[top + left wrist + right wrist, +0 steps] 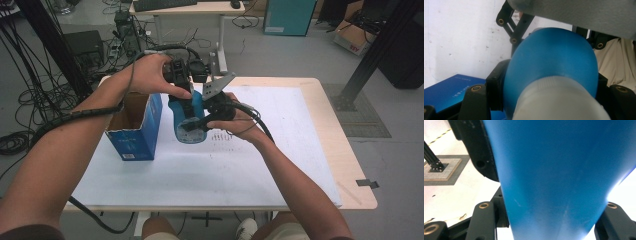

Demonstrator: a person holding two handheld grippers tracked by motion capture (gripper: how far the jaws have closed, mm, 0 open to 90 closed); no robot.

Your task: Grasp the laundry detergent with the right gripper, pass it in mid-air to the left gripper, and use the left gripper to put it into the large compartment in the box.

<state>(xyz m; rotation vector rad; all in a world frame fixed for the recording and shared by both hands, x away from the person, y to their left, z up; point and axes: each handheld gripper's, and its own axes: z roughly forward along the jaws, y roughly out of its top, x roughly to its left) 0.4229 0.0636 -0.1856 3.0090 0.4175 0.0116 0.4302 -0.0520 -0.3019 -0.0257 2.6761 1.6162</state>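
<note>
A blue rounded plastic device [189,120] with a dark label on its near end hangs above the white table top, held from both sides. My left gripper [183,100] comes down from the upper left and is shut on it. In the left gripper view the blue body [554,62] bulges between the black jaws, with a pale ribbed part [559,102] nearest the camera. My right gripper [204,107], with its grey plate [218,88] on top, is shut on the device from the right. In the right gripper view the blue body [554,177] sits wedged between the right gripper [549,220] jaws.
An open blue cardboard box [135,127] stands on the table's left side, just left of the device, and its side [451,90] is in the left gripper view. A white sheet [280,150] covers most of the wooden table [352,170]. Cables lie on the floor at left.
</note>
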